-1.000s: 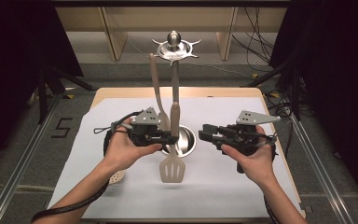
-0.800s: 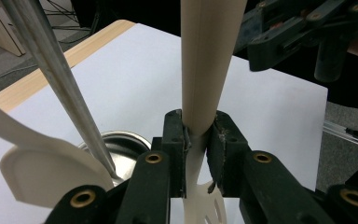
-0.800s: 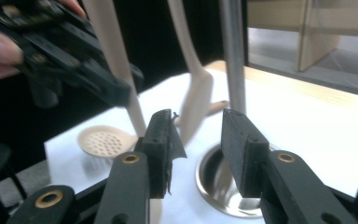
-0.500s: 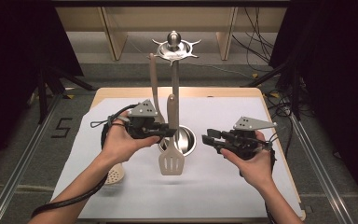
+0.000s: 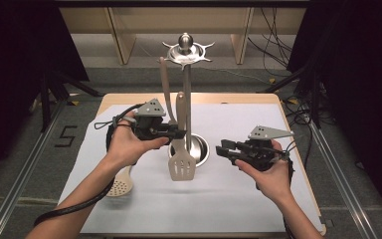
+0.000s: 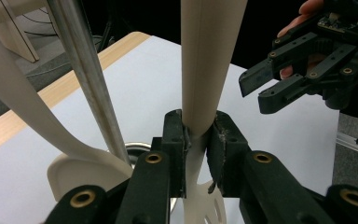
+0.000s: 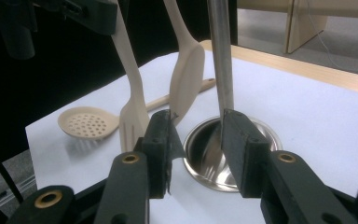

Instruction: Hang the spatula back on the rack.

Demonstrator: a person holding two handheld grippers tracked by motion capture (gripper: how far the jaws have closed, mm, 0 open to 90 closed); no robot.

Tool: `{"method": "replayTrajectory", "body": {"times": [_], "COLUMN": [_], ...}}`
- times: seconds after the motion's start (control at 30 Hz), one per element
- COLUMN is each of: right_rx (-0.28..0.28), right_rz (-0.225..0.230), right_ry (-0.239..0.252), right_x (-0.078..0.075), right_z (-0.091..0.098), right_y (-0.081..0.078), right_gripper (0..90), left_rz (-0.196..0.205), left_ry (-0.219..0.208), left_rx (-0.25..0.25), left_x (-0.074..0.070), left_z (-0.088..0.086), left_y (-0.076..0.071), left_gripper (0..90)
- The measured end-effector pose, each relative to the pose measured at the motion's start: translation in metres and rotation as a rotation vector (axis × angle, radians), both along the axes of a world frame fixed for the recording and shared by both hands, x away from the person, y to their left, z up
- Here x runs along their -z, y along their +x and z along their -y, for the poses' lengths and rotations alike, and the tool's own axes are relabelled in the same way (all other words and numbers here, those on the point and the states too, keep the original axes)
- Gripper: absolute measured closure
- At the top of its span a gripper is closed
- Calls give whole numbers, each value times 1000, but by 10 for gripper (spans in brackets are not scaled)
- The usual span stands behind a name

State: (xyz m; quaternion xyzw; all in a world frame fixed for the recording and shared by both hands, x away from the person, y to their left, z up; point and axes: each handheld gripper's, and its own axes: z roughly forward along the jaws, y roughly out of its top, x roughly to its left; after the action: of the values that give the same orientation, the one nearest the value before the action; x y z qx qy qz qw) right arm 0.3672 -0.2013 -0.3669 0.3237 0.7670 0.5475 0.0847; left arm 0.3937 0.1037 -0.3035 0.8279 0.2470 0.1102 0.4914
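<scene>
Right tongs [image 5: 224, 150] backed away from the one steel utensil stand [image 5: 187, 99], gaping empty; left tongs [image 5: 179, 133] clamp one of three beige plastic utensils, a slotted spatula [image 5: 181, 164].

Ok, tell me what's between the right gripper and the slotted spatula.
In the high view, the rack's round steel base lies between the right gripper and the slotted spatula.

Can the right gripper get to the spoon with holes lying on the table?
Probably not straight away. The skimmer lies on the far left, and the stand's pole, the slotted spatula and the left gripper sit between it and the open right gripper.
</scene>
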Motion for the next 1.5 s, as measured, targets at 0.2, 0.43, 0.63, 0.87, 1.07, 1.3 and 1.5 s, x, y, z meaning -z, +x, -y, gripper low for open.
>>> {"method": "replayTrajectory", "body": {"times": [0.2,0.43,0.63,0.87,1.07,1.3,1.5], "right_rx": [5,9,16,24,28,30,29], "right_rz": [-4,-3,2,13,31,36,38], "right_ry": [6,4,13,6,-6,8,6], "right_x": [0,-1,-1,-2,-2,-2,-2], "right_z": [1,2,2,3,4,3,4], "right_y": [0,1,1,1,2,3,3], "right_gripper": [641,641,639,637,637,637,637], "left_rz": [8,20,28,42,45,45,48], "left_ry": [-4,-15,-17,-20,-20,-20,-11], "left_rx": [-3,-3,-7,-9,-14,-8,-7], "left_x": [-6,-13,-21,-30,-38,-42,-42], "left_z": [0,2,2,1,2,4,6], "left_y": [2,5,8,13,15,19,20], "left_gripper": [766,766,765,766,766,766,766]}}
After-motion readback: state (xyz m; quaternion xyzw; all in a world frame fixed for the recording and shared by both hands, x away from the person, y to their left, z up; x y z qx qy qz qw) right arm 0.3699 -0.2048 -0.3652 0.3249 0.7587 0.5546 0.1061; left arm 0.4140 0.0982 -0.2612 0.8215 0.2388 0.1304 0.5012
